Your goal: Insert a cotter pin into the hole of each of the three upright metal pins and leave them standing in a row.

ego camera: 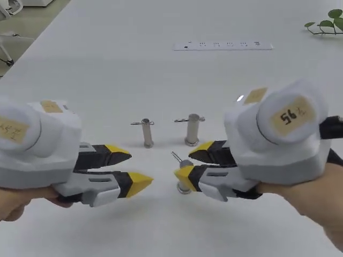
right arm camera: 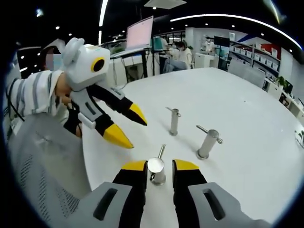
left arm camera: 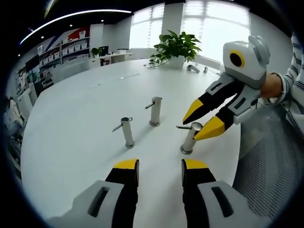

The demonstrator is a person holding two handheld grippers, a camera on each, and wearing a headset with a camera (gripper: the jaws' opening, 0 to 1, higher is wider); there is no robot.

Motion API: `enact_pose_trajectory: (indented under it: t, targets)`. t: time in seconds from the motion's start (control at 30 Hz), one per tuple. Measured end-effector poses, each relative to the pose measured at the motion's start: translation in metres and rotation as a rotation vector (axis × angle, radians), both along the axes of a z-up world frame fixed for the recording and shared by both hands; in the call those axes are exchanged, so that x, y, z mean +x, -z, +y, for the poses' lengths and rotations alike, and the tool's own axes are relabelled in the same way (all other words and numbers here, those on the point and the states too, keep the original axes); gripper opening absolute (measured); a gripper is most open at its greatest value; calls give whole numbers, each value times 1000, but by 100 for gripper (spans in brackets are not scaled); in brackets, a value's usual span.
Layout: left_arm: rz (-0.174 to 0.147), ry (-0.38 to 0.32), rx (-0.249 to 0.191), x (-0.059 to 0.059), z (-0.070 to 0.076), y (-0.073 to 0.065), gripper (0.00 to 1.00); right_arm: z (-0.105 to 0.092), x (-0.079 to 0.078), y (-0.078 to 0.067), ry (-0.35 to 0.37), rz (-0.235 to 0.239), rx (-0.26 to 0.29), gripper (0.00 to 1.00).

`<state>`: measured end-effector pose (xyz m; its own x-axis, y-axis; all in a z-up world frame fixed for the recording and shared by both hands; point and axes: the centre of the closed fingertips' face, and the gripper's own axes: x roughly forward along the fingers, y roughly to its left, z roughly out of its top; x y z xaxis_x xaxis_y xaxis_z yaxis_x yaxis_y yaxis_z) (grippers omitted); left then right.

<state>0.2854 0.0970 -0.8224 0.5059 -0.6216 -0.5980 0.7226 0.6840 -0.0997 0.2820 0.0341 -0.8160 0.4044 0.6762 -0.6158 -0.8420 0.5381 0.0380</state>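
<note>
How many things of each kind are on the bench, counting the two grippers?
Upright metal pins: 3
Cotter pins: 3
Power strip: 1
Grippers, left gripper and right gripper: 2
Total: 9

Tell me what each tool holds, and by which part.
Nothing is held. The left tool is open and empty; the right tool stands open around the head of the nearest metal pin, not clamped.
</note>
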Motion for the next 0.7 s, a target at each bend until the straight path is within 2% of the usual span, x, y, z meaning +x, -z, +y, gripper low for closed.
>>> enact_pose_trajectory:
  t: [0.07, 0.2, 0.37, 0.43, 0.47, 0.7]
  targets:
    - [-11, -9, -1, 2, 3, -3, 35, 2, -2, 1, 37, 11, 22, 16]
    - [-23, -20, -5, 4, 8, -5, 35, 0, 0, 1, 79, -5, 9, 16]
    - [-44, -60, -2, 10, 18, -6, 36, -2, 2, 1, 76, -22, -17, 15]
    - [-43, -70, -8, 11, 21, -7, 36, -6, 3, 1, 99, 0, -36, 15]
    - [-45, -73, -8, 12, 22, -7, 36, -10, 4, 2, 136, 34, -47, 15]
    - [-54, -82, -2, 12, 25, -9, 35, -13, 5, 2, 92, 14, -62, 14]
